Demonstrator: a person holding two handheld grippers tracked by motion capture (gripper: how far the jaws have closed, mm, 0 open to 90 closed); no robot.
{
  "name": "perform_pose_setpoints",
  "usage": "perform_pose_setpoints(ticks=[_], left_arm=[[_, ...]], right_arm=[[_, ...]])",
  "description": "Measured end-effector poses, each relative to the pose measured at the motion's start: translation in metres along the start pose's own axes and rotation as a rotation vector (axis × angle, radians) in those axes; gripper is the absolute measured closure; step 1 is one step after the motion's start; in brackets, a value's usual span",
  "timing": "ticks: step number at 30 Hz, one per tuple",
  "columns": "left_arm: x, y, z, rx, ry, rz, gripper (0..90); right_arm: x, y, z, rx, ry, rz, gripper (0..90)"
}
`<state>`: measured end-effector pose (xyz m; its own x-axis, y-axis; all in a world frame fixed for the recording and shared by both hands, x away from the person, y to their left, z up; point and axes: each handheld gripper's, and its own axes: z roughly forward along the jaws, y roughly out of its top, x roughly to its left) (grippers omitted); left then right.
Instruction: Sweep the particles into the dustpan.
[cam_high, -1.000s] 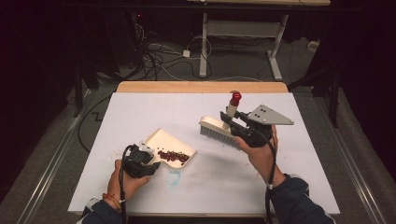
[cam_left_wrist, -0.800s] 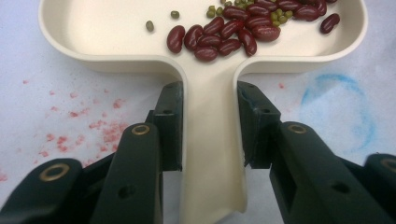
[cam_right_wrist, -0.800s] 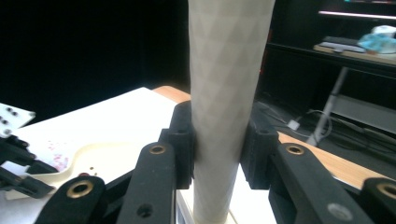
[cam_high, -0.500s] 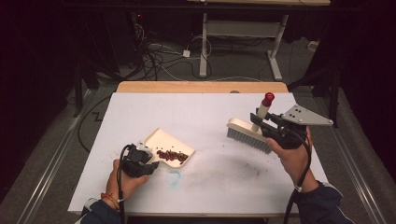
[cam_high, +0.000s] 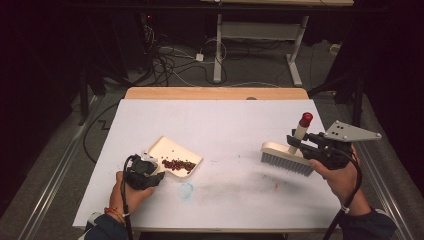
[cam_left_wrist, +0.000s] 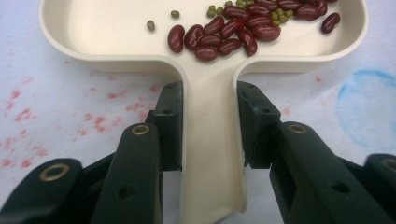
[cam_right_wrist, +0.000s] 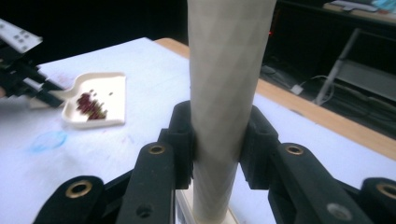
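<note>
My left tool (cam_left_wrist: 210, 140) pinches the dustpan (cam_high: 175, 156) by its handle; the pan lies flat on the counter (cam_high: 225, 125), with red beans (cam_left_wrist: 224, 30) inside. My right tool (cam_right_wrist: 217, 144) clamps the brush (cam_high: 287, 157) handle, and I hold the brush at the counter's right side, well apart from the pan.

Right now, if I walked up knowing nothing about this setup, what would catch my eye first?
Probably the heap of dark red kidney beans with a few small green beans, lying in the cream plastic dustpan at the table's left, its handle clamped by the left gripper. Next, the cream hand brush with grey bristles at the right, lifted off the white tabletop, its red-capped handle pinched upright in the right gripper.
</note>
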<state>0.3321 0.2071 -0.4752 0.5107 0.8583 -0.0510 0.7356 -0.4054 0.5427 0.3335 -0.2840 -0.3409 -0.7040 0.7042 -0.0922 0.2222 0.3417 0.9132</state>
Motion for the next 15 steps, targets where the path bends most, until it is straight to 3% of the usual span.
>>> perform_pose_setpoints(ticks=[4, 9, 15], left_arm=[[0.004, -0.004, 0.000, -0.010, 0.021, -0.027, 64.0], [0.009, -0.006, -0.002, -0.025, 0.046, -0.061, 64.1], [0.014, -0.010, -0.005, -0.036, 0.078, -0.100, 64.1]], right_arm=[[-0.006, -0.008, -0.009, 0.012, 0.050, 0.029, 69.8], [-0.008, -0.017, -0.019, 0.039, 0.046, 0.036, 69.8], [-0.003, -0.024, -0.023, 0.081, 0.084, 0.032, 69.8]])
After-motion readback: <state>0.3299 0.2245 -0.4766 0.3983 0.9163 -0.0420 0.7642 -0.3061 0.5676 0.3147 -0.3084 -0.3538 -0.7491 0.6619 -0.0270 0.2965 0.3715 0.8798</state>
